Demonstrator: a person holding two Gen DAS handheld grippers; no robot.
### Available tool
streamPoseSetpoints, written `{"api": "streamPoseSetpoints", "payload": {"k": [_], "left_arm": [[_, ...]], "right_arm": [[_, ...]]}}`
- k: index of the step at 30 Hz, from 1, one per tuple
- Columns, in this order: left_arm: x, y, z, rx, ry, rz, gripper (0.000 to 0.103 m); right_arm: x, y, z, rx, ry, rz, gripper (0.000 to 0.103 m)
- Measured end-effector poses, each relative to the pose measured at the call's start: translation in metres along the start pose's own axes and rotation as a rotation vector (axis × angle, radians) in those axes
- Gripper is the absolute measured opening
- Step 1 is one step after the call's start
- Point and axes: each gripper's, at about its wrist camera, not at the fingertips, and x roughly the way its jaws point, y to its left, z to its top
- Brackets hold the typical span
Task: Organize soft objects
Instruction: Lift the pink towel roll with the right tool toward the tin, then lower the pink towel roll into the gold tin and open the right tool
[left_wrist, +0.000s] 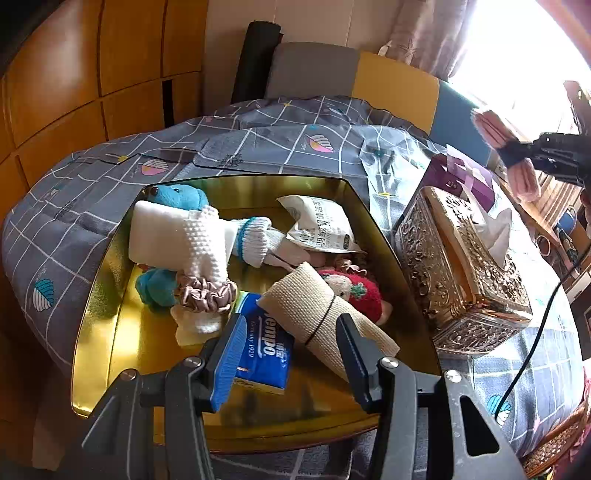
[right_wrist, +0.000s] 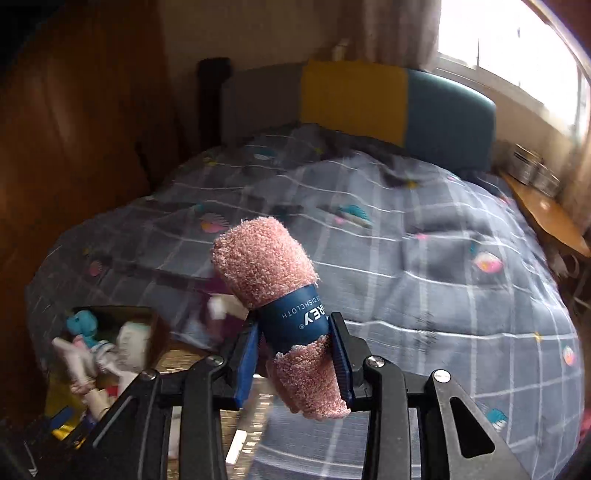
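Two grippers work over a bed (left_wrist: 266, 122) covered in a grey checked quilt with small shell prints. Toward its near end lies a shallow gold tray (left_wrist: 110, 332), and just to the right of the tray stands an ornate metal tissue box (left_wrist: 461, 266) with a white tissue poking up from its slot. A purple box (left_wrist: 465, 177) sits behind the tissue box.

Inside the tray, soft things are heaped together: a blue plush toy (left_wrist: 181, 197) at the far left corner, a white sponge block (left_wrist: 159, 236) with a white waffle cloth (left_wrist: 203, 243) draped over it, a white tissue pack (left_wrist: 321, 225), a rolled beige bandage (left_wrist: 317, 314) bound by a black band, a red knitted toy (left_wrist: 354, 291), a blue tissue pack (left_wrist: 266, 343) and a pink satin scrunchie (left_wrist: 207, 291).

The left gripper (left_wrist: 291, 347) hangs above the near side of the tray, its jaws partly apart and holding nothing.

The right gripper (right_wrist: 295, 354) is raised above the quilt, right of the tray, clamped on a rolled pink dishcloth (right_wrist: 266, 258) at its blue paper sleeve (right_wrist: 295, 317); both ends of the roll stick out past the jaws.
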Motion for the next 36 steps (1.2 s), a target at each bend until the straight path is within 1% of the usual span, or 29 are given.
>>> {"api": "streamPoseSetpoints", "payload": {"k": [5,9,12,15,17,21,25,29,33,36], "left_arm": [[-0.001,0.006,0.001,-0.015,-0.006,0.003,0.051],[-0.002,0.009,0.001,-0.021,-0.012,0.007,0.051],[-0.005,0.012,0.002,-0.029,-0.021,0.012,0.051],[-0.008,0.019,0.003,-0.041,-0.034,0.020,0.051],[-0.012,0.024,0.004,-0.054,-0.046,0.029,0.051],[-0.017,0.033,0.006,-0.072,-0.057,0.039,0.051],[-0.017,0.037,0.005,-0.079,-0.053,0.042,0.051],[-0.016,0.038,0.004,-0.081,-0.048,0.038,0.051],[-0.015,0.039,0.003,-0.086,-0.041,0.039,0.051],[-0.015,0.040,0.004,-0.090,-0.044,0.042,0.051]], "right_arm": [[0.001,0.067,-0.012,-0.143,0.016,0.133,0.037],[0.002,0.107,-0.028,-0.227,0.049,0.217,0.037],[0.009,0.134,-0.037,-0.266,0.094,0.286,0.037],[0.021,0.158,-0.051,-0.289,0.158,0.348,0.037],[0.031,0.174,-0.062,-0.310,0.197,0.373,0.037],[0.058,0.203,-0.081,-0.350,0.264,0.379,0.037],[0.090,0.220,-0.094,-0.365,0.310,0.331,0.037],[0.113,0.231,-0.100,-0.391,0.326,0.269,0.037],[0.128,0.235,-0.099,-0.401,0.321,0.252,0.036],[0.128,0.240,-0.100,-0.424,0.309,0.243,0.036]]}}
